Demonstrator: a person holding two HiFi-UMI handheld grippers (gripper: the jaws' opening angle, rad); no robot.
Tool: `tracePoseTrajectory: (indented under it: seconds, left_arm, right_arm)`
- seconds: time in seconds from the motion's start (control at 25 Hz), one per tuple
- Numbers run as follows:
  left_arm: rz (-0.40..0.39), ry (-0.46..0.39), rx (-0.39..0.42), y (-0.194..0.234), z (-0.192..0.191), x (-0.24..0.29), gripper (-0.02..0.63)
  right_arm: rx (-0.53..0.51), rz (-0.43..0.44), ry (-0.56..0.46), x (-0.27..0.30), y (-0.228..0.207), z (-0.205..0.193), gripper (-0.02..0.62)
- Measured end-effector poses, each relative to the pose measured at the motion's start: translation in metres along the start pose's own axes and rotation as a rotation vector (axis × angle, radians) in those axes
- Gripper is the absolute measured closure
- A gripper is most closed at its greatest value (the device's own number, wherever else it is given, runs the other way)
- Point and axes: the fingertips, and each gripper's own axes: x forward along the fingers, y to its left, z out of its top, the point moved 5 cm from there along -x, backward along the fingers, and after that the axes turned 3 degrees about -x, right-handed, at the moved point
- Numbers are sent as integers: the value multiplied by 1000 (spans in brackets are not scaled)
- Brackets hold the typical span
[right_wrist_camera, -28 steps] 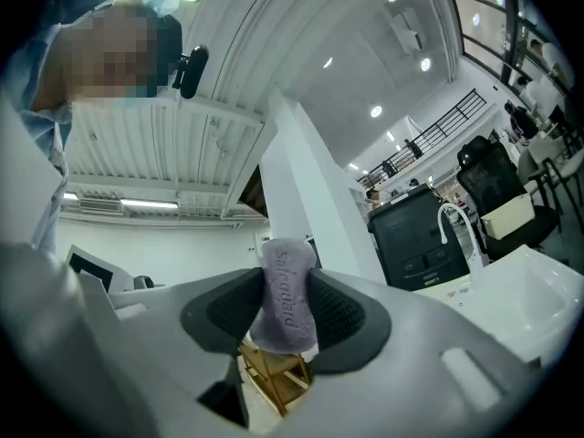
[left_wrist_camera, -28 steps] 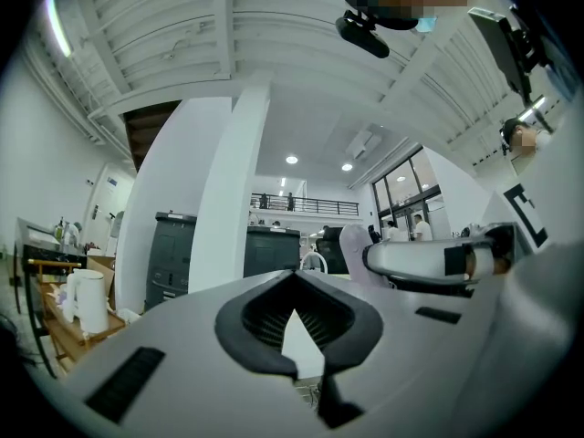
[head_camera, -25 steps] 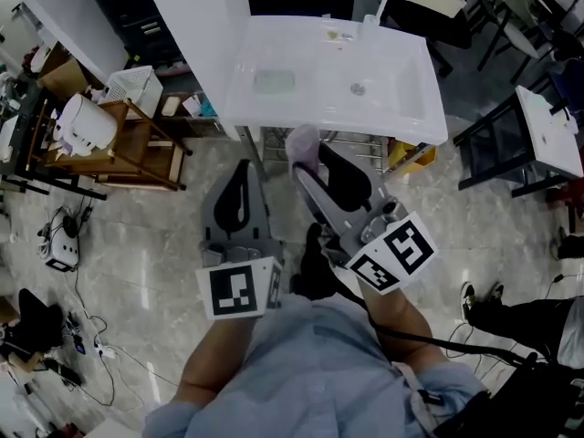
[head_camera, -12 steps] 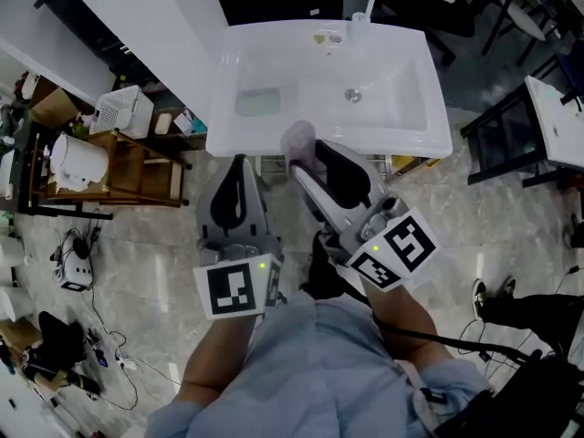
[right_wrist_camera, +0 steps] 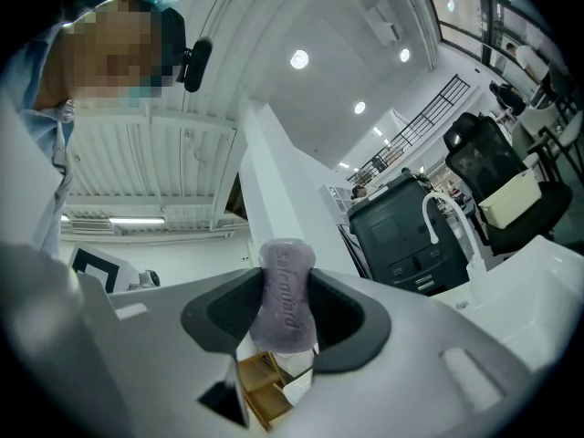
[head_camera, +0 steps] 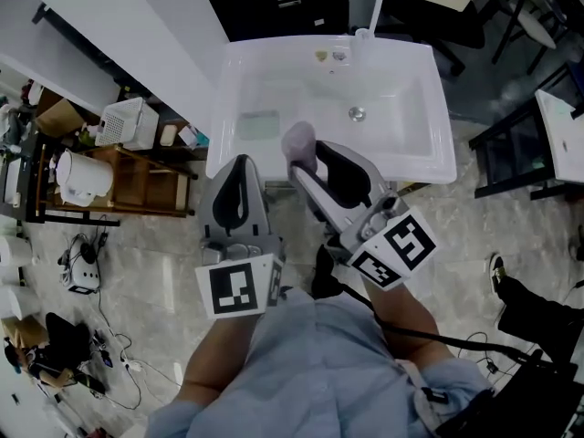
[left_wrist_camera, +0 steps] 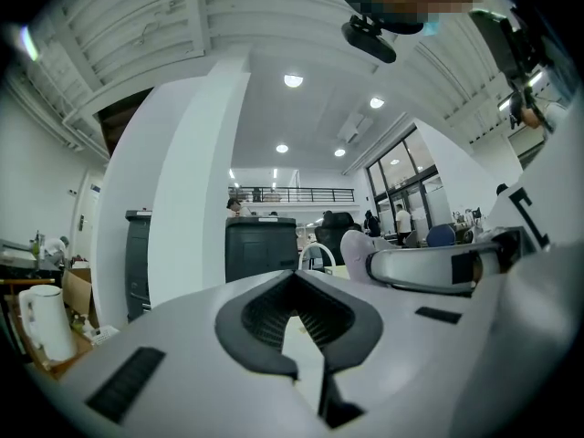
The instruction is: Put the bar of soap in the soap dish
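Sink (head_camera: 440, 108): white, at the top of the head view, with a tap (head_camera: 374, 7) at the far rim and a drain (head_camera: 357, 113) in the basin.
Person (head_camera: 310, 363): light blue shirt; both forearms reach forward and side by side toward the near rim of the sink.
Right gripper (head_camera: 306, 158): held ahead of the right forearm and angled up and leftward, with its tips over the near rim of the sink. In the right gripper view its jaws (right_wrist_camera: 285, 304) are clamped on the bar of soap.
Left gripper (head_camera: 239, 162): pointed straight ahead, just left of the right one, with its tip at the sink's near edge. Its jaws (left_wrist_camera: 294, 279) meet at the tips, with nothing between them.
Soap dish (head_camera: 258, 124): pale green, lying flat on the left part of the sink, beyond the left gripper's tip.
Bar of soap (head_camera: 299, 140): pale lilac, gripped upright between the right jaws, its upper end standing clear above the pads (right_wrist_camera: 285, 290). It sits near the dish, to its right and nearer the person, not touching it.
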Motion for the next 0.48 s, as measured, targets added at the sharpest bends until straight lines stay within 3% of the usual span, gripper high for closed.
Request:
tracePoseTrajectory:
  seconds: [0.48]
  left_arm:
    - [67, -18, 26, 14, 4, 21, 600]
  right_arm:
    - [7, 58, 21, 30, -26, -1, 436]
